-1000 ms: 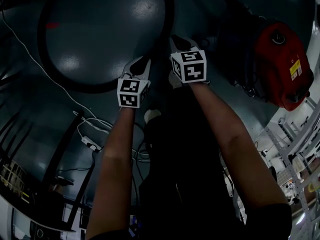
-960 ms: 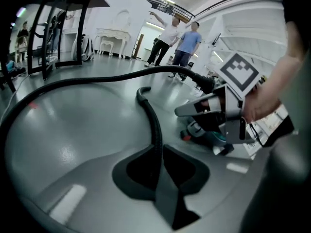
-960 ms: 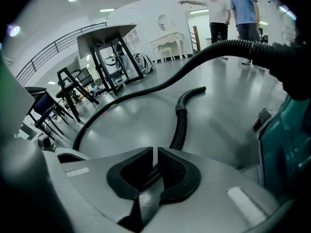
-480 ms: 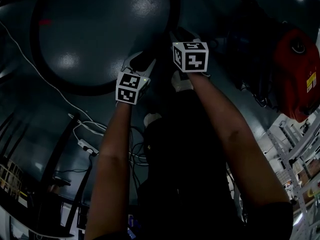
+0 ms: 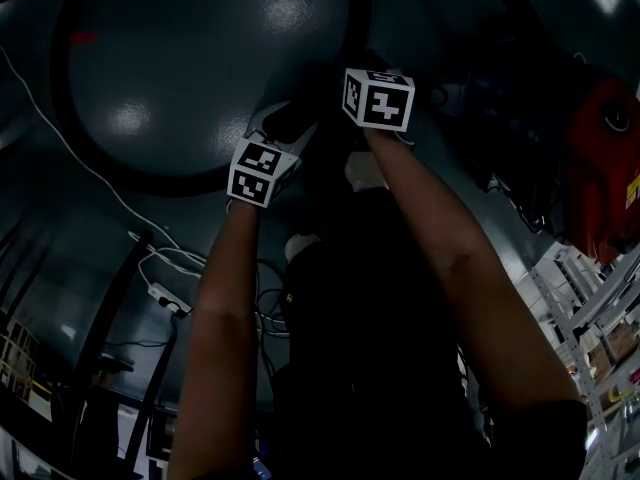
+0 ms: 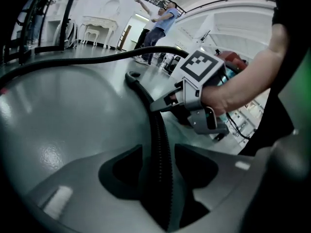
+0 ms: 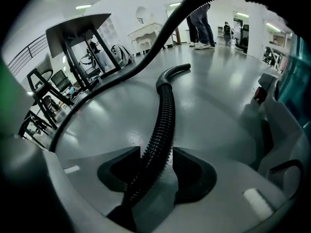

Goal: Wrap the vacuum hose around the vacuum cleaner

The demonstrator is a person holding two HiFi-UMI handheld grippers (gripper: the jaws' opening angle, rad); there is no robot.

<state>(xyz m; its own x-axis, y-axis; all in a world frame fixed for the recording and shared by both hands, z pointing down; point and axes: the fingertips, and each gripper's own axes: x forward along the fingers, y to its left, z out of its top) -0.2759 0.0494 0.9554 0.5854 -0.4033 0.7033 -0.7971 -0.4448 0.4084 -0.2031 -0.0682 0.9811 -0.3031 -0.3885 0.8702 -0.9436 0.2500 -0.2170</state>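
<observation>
A black ribbed vacuum hose lies in a wide loop on the grey floor. The red vacuum cleaner stands at the right edge. Both grippers reach down to the same stretch of hose. In the left gripper view the hose runs between my left gripper's opening jaws, with small gaps beside the pads. My right gripper sits just ahead on the hose. In the right gripper view the hose passes between my right gripper's opening jaws and ends in a curved cuff.
A white cable and power strip lie on the floor at the left. Metal shelving stands at the lower right. A table with chairs is beyond the hose loop. A person stands far off.
Both grippers have shifted slightly up and forward along the hose. The vacuum cleaner now sits closer to the right edge of the head view.
</observation>
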